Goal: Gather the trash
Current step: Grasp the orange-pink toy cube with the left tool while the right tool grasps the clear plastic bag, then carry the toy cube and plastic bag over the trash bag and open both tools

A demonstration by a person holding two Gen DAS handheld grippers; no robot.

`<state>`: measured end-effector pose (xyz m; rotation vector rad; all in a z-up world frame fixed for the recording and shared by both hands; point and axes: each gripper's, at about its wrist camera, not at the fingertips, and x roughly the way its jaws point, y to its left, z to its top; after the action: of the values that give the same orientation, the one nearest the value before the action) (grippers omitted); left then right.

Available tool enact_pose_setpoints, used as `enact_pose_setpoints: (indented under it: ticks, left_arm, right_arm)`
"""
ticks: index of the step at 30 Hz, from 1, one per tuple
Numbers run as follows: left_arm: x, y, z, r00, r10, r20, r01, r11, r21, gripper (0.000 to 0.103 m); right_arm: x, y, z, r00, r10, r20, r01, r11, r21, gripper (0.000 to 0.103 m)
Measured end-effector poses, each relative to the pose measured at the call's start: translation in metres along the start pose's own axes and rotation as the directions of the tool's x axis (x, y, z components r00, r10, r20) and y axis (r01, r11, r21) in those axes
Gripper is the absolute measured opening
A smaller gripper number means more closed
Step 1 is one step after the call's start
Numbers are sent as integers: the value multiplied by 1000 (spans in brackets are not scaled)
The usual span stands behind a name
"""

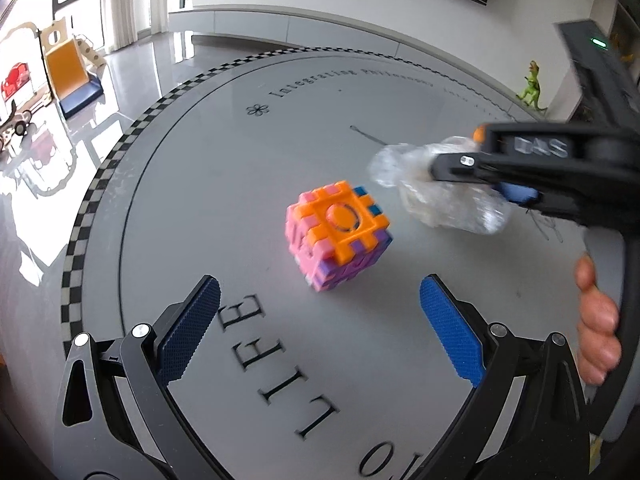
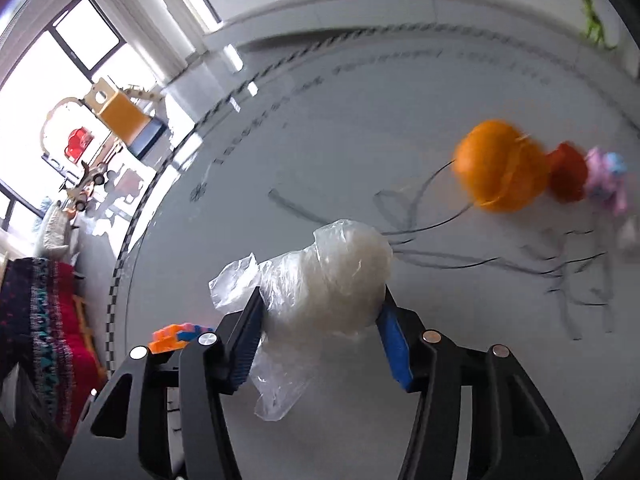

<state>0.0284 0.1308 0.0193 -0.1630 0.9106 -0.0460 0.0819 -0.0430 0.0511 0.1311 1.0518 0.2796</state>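
The right gripper (image 2: 320, 336) clamps the crumpled clear plastic bag (image 2: 320, 280) between its blue pads, since that is the trash; the bag hangs just over the round grey table (image 1: 240, 160); the left gripper (image 1: 320, 320) stands wide and empty near the colourful interlocking foam cube (image 1: 336, 236), a toy left untouched.

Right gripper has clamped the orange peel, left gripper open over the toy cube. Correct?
Not quite. The right gripper is clamped on the crumpled clear plastic bag, not the orange peel, which lies untouched on the table; the right wrist view shows it. The left gripper is open near the toy cube.
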Motion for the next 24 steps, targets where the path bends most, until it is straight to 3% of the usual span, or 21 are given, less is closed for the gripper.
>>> enact_pose_setpoints:
  ticks: [7,9,11,17,24]
  left_arm:
    - [9,-5,9,998,55,12,-54,997,-50,95]
    - [11,-5,10,997,72,20,-70,996,-56,60]
    - [12,-4,12,997,74,17,-72,995,-69,51]
    - [6,-8,10,999,39,9,-39,997,-74,51]
    - [-25,-49,-1,999,-3,41,4,1000,-19,51]
  right_arm:
    - [-23,-18,-12,999,-14,42,15,1000,-8,56]
    - [-28,-22,-18,998,-28,49,29,1000,-10,56]
    - [-34,-27,-23,998,-32,54,32,999,-11,56]
    - [-62,-53,-33,997,-31,77,29,999,17,56]
    - [-105,-86,-52,992,-37,122,30,998,63,56]
